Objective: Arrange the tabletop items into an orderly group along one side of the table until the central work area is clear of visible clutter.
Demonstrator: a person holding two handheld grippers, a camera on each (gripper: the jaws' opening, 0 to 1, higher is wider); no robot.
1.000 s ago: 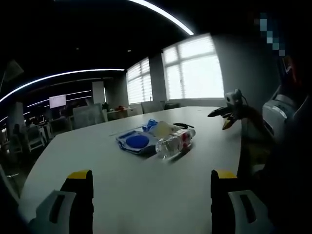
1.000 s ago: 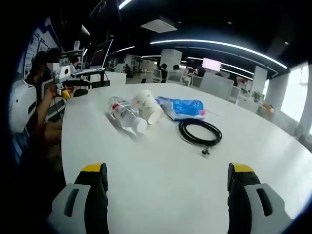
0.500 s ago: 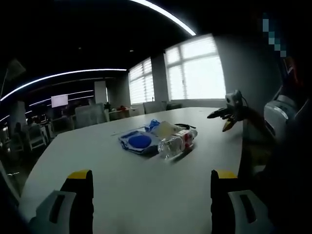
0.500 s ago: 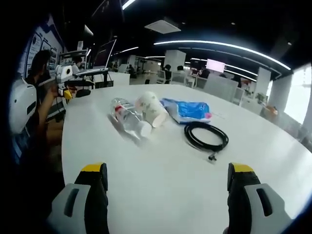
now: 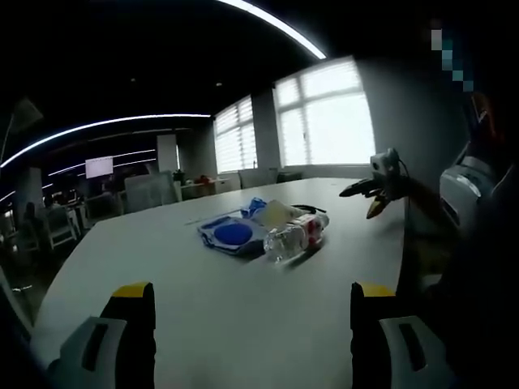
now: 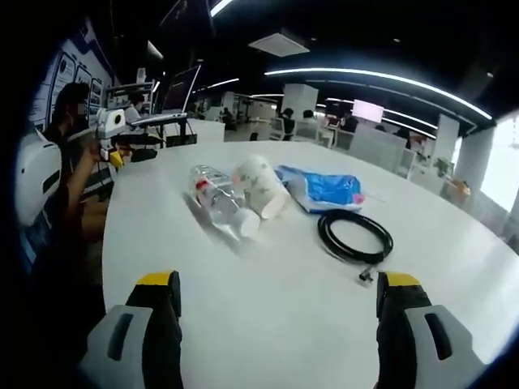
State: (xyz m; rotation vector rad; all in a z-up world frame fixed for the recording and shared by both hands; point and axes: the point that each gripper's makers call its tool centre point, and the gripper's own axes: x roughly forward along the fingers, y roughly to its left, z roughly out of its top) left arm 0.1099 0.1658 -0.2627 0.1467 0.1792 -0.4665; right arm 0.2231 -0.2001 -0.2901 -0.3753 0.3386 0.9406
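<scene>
Well ahead of the open right gripper [image 6: 272,324] lies the bottle [image 6: 217,204].

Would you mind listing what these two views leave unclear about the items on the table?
- Left gripper view: the black cable is mostly hidden behind the paper cup and the plastic bottle.
- Right gripper view: the bottle's label text is too small to read.
- Right gripper view: the blue packet is partly hidden behind the cup; its print is blurred.
</scene>
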